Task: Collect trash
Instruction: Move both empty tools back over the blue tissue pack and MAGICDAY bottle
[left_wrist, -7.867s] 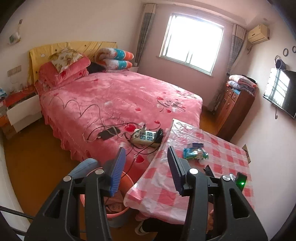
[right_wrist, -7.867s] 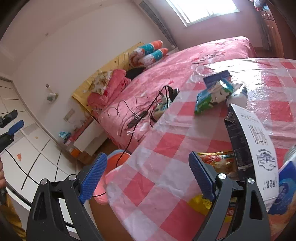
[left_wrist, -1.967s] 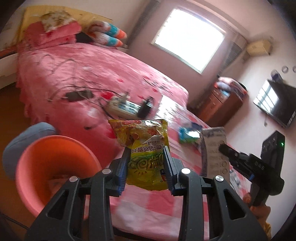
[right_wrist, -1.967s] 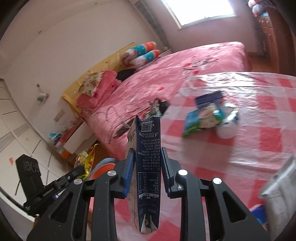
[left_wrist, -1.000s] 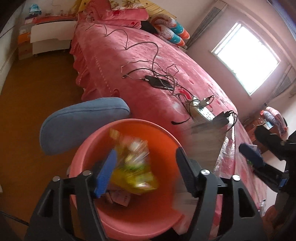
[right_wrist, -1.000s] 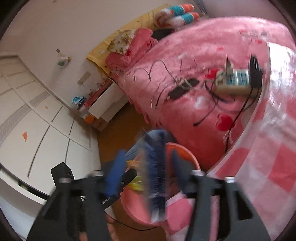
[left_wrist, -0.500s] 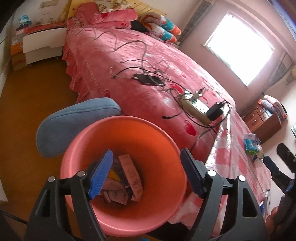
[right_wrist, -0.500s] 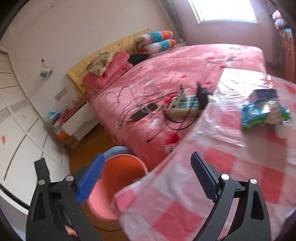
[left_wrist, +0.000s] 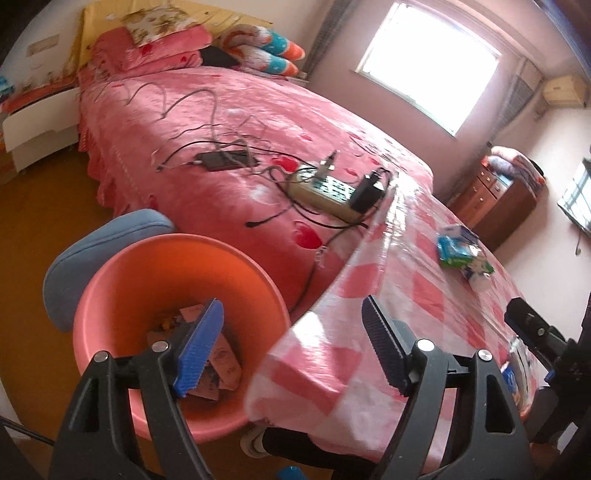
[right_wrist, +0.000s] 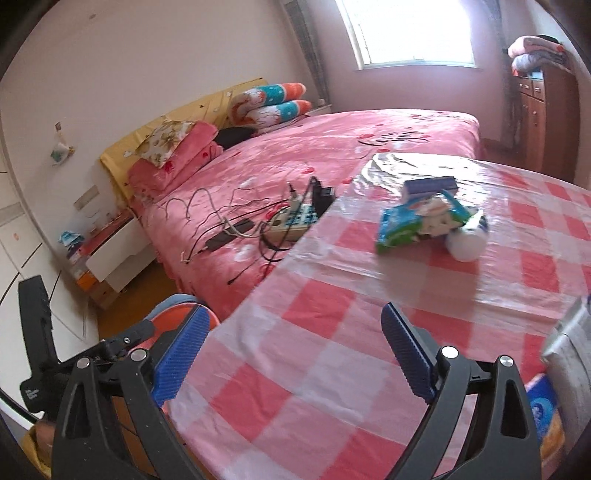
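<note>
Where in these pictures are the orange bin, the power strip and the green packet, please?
orange bin (left_wrist: 236, 273): left wrist view, inner far wall.
power strip (left_wrist: 325, 190): left wrist view, socket face on the bed.
green packet (right_wrist: 402, 225): right wrist view, middle of the wrapper on the table.

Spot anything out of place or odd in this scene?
Yes: a power strip with plugged adapters and loose cables lies on the bed, an odd spot. Wrappers are strewn on the table.
</note>
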